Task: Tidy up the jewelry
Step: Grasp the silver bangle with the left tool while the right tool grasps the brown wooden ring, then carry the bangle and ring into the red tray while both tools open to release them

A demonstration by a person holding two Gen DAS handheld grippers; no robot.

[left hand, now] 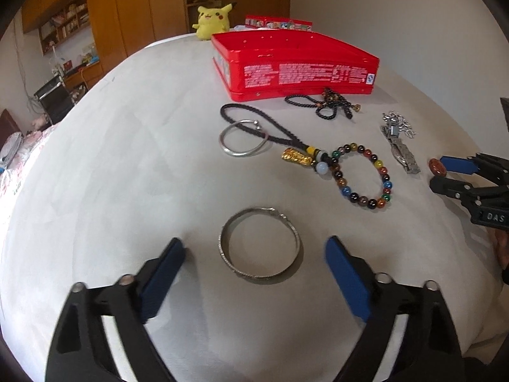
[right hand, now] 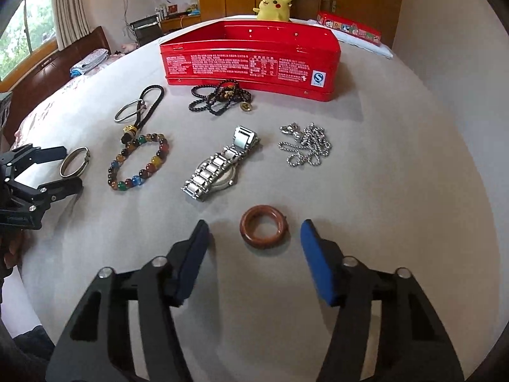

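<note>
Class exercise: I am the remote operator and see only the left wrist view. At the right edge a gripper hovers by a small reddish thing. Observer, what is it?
Observer: The right wrist view shows a brown wooden ring, lying flat between the open fingers of the right gripper, untouched.
Operator: The silver strip near it looks like a bracelet. Is it?
Observer: No, it is a metal wristwatch; its round case shows in the right wrist view, lying under the folded band.
Operator: Is anything in the red tin yet?
Observer: I cannot tell; only the inner far wall shows, and the bottom is hidden.
</note>
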